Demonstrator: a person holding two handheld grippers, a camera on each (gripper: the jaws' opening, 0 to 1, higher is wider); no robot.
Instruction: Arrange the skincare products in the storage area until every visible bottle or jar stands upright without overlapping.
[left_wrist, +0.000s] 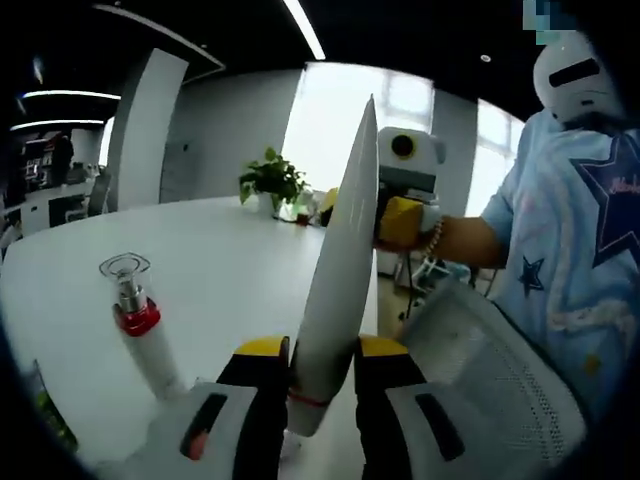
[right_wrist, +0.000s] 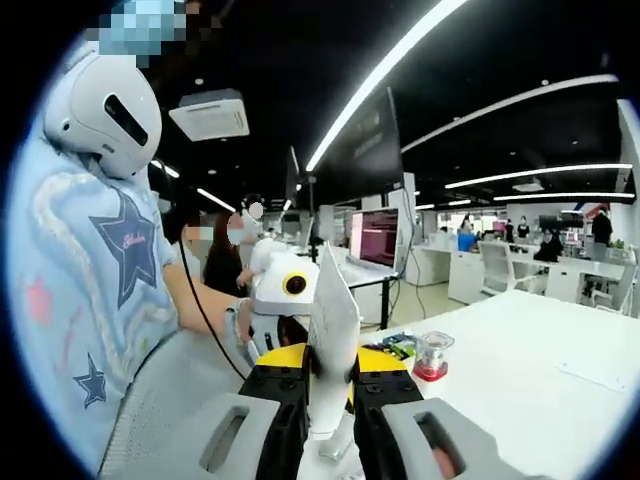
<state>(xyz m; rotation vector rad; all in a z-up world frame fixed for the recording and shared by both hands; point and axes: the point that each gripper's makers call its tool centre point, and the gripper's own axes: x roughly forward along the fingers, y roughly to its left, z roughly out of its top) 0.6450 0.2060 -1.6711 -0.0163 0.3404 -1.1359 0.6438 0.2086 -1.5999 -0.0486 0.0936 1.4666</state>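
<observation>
Left gripper (left_wrist: 322, 375): nearest the lens in the left gripper view, its black, yellow-tipped jaws are clamped on the lower end of a white tube (left_wrist: 336, 270), which stands up between them and tapers to a flat sealed edge at the top.
Right gripper (right_wrist: 331, 385): in the right gripper view its jaws are likewise pressed against a white tube (right_wrist: 332, 335). Whether both grippers grip one and the same tube cannot be told for sure, though each view has the other gripper just behind the tube.
Other gripper as seen: in the left gripper view the right gripper (left_wrist: 405, 190) sits behind the tube's upper part, held by a hand (left_wrist: 432, 232) with a bead bracelet; in the right gripper view the left gripper (right_wrist: 282, 300) is behind the tube.
Writing: no brand or label can be read on the tube; only a thin red band near its base.
Pump bottle (left_wrist: 140, 330): white, with a red collar and a clear cap, on the white table (left_wrist: 230, 270) left of the left gripper, leaning in that view.
Small jar (right_wrist: 433, 355): clear with a red base, upright on the table (right_wrist: 540, 370), right of the tube.
Green packet (right_wrist: 398, 346): flat on the table beside the jar; print too small to read.
Person (left_wrist: 565, 230): light blue shirt with dark stars, white headset.
Plant (left_wrist: 272, 182): potted, at the table's far edge.
Monitor (right_wrist: 378, 238): lit pink screen, text illegible.
</observation>
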